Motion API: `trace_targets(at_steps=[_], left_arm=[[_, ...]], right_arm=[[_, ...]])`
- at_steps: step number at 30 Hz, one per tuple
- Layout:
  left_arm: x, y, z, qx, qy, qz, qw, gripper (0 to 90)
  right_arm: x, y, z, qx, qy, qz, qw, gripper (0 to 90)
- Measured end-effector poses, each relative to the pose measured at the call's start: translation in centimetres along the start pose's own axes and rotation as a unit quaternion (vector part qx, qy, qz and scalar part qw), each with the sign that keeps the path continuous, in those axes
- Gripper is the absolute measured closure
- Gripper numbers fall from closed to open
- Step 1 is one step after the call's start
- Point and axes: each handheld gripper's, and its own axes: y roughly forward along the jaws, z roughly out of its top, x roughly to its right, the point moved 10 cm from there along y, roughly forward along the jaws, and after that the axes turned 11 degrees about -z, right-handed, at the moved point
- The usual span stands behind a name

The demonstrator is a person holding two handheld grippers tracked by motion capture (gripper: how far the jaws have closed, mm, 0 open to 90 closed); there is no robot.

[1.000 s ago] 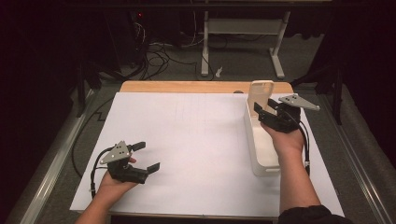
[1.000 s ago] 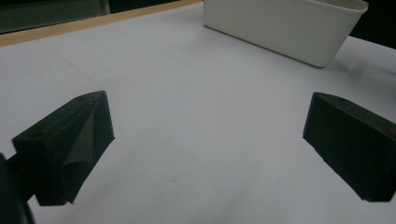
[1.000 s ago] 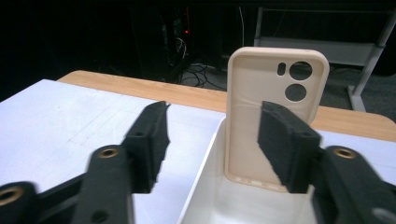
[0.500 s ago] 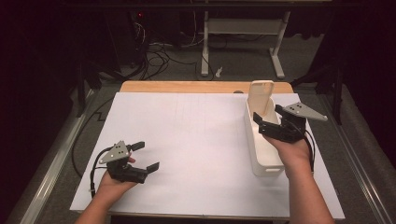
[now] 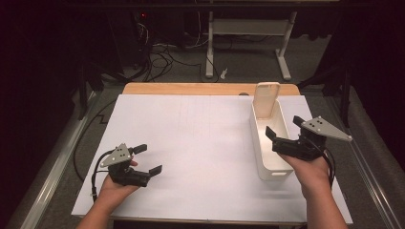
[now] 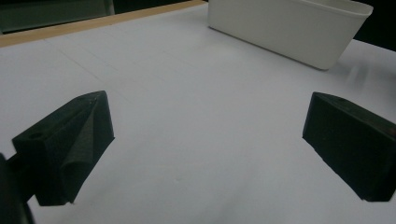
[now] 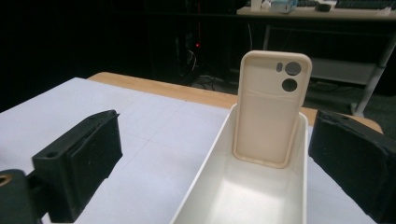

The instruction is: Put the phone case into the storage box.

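We find the left gripper resting low on the white sheet, jaws wide, holding nothing. To its right the right gripper, jaws just opened wide and empty, hovers over the white bin; the phone case leans upright against the bin's far end
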Motion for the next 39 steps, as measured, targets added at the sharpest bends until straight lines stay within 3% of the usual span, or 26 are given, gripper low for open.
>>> trace_targets(at_steps=[14, 17, 19, 21, 22, 31, 39], left_arm=[[-0.4, -0.4, 0.5, 0.007, -0.002, 0.007, 1.0000, 2.9], [-0.4, -0.5, 0.5, 0.005, 0.000, 0.009, 0.9999, 3.0], [-0.4, -0.4, 0.3, 0.001, 0.002, 0.011, 0.9999, 3.0], [-0.4, -0.3, 0.2, -0.002, 0.002, 0.010, 0.9999, 3.0], [-0.4, -0.2, 0.0, -0.006, 0.004, 0.011, 0.9999, 3.0], [-0.3, -0.3, 0.1, -0.002, -0.001, 0.013, 0.9999, 2.7], [-0.3, -0.3, 0.4, 0.004, -0.003, 0.014, 0.9999, 2.5]], right_arm=[[0.5, -2.4, -3.0, 0.019, -0.004, -0.003, 0.9998, 0.4], [0.5, -2.9, -4.1, 0.031, 0.011, -0.003, 0.9995, 0.4], [0.7, -3.5, -5.1, 0.055, 0.023, -0.008, 0.9982, 0.4], [0.4, -3.3, -6.6, 0.024, 0.007, 0.008, 0.9997, 0.4], [0.5, -3.3, -6.9, 0.021, 0.003, 0.004, 0.9998, 0.4], [1.2, -4.3, -5.4, 0.050, 0.030, 0.011, 0.9982, 0.4], [1.6, -4.6, -5.2, 0.056, 0.033, 0.007, 0.9979, 0.4]])
